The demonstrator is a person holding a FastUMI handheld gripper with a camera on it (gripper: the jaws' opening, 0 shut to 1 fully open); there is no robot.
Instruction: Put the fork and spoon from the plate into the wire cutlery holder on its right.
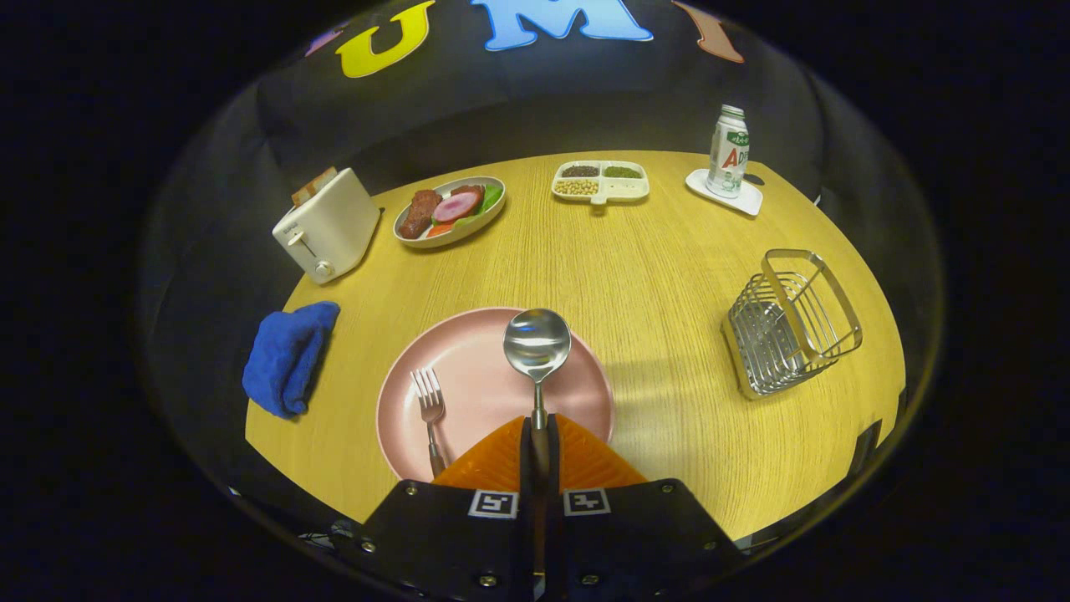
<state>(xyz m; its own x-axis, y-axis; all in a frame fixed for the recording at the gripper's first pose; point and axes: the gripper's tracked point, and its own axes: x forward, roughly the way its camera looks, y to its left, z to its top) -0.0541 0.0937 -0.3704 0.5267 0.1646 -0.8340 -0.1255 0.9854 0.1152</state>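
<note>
— One round wooden table (652, 276), biggest thing here. Next down in size?

— Pink plate (476, 368), just ahead of the fingers. Then wire cutlery holder (790, 322), well off to the plate's right, tilted or lying over a little, nothing inside as far as can be told.

— Smaller again?

— White toaster (328, 226) and blue cloth (288, 358) to the left of the plate. Beyond those, oval dish of food (451, 211), divided tray of beans and grains (600, 181), bottle (728, 151) standing on a white coaster (726, 192).

— And the cutlery?

— Spoon (537, 347) pinched by its handle in the gripper (539, 435), fingers closed tight on it, bowl poking out forward over the plate. Looks lifted clear, though cannot be sure of that. Fork (430, 410) lying on the plate, left of the spoon, handle end tucked under the left finger's edge.

— So how far along?

— Early, at a guess. Spoon in hand but not yet carried across to the holder; fork untouched. Two drops left.

— Any writing worth noting?

— Bottle label with a large red letter, likely an A, and a green band on top; remaining print too small to read. Square black-and-white markers on the gripper body. Toaster marking too small to make out.
</note>
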